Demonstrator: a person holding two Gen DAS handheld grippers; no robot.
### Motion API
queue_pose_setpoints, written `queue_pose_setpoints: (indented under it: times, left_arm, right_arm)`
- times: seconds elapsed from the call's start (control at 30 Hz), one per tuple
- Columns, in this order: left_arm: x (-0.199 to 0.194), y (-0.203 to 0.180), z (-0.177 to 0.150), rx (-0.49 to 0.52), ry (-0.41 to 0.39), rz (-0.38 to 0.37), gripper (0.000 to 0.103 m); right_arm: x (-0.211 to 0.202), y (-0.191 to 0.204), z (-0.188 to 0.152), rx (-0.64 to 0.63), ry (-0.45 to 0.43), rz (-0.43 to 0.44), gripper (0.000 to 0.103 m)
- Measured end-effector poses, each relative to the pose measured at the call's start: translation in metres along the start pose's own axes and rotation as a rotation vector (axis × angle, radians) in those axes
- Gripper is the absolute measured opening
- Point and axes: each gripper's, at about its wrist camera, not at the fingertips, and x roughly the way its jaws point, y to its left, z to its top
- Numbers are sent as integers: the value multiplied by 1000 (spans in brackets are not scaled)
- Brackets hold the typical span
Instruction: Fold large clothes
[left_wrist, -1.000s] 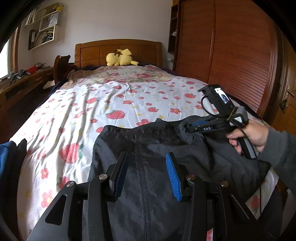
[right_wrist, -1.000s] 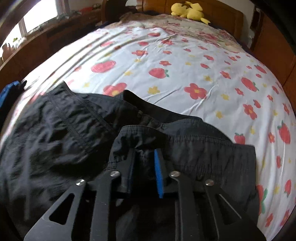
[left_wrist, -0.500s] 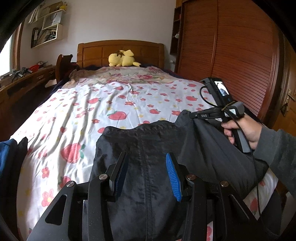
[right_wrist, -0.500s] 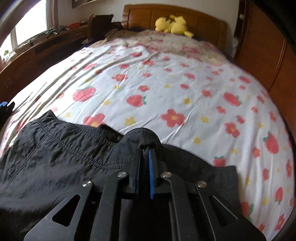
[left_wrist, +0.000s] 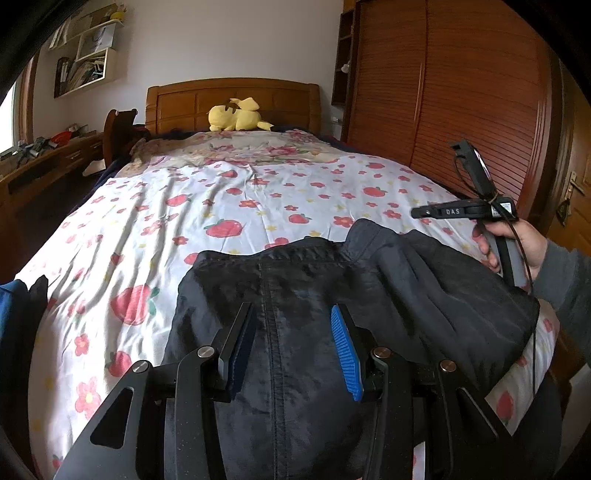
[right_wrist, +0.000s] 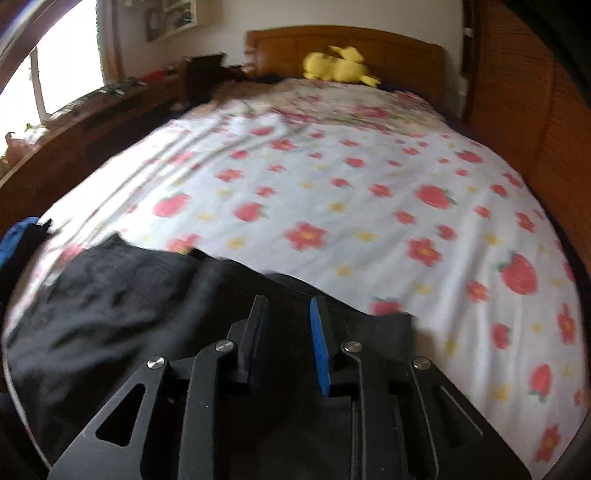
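Black trousers (left_wrist: 295, 332) spread on the near end of the bed (left_wrist: 258, 192), straight ahead of and beneath the left claw (left_wrist: 291, 347). Left claw released, its two pads apart with the trousers' centre seam running up between them; whether the pads touch the cloth cannot be told. Waistband just beyond the left claw's tips; to the right of it, a loose fold of the trousers bunched up higher than the rest. Right claw (left_wrist: 417, 213) up and to the right of that fold, clear of the cloth, gripped by a hand (left_wrist: 517, 243) in a grey sleeve (left_wrist: 569, 280). In the right wrist view, right claw (right_wrist: 286, 325) released, jaws having just been opening, nothing pinched between the pads, the trousers (right_wrist: 129, 295) lying below and off to its left. Flowered sheet (right_wrist: 369, 206) stretching away beyond both claws, a yellow plush toy (left_wrist: 236, 118) far ahead at the wooden headboard (left_wrist: 232, 99). Wooden wardrobe (left_wrist: 461, 92) along the right side, a desk (left_wrist: 44, 166) and wall shelves (left_wrist: 85, 66) off to the left. Blue and black cloth (left_wrist: 18, 314) at the left edge of the bed, beside the left claw.
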Motion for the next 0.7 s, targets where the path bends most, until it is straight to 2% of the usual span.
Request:
queue_pose_setpoints:
  times: [0.17, 0.23, 0.3, 0.5, 0.67, 0.7]
  left_arm:
    - [4, -6, 0, 14, 5, -6, 44]
    - [6, -8, -1, 18, 10, -7, 44]
    - [8, -9, -1, 21, 14, -10, 44]
    - [13, -11, -1, 32, 29, -10, 44]
    - [15, -12, 0, 35, 39, -10, 44]
    - [16, -12, 0, 35, 42, -10, 44]
  right_arm:
    - [18, -47, -25, 49, 109, -86, 24]
    - [24, -60, -32, 68, 139, -86, 25]
    - [32, -71, -39, 85, 171, -112, 29]
    - [49, -91, -49, 167, 224, -84, 36]
    - [60, -93, -50, 201, 255, -63, 36]
    - [58, -92, -49, 202, 246, -55, 32]
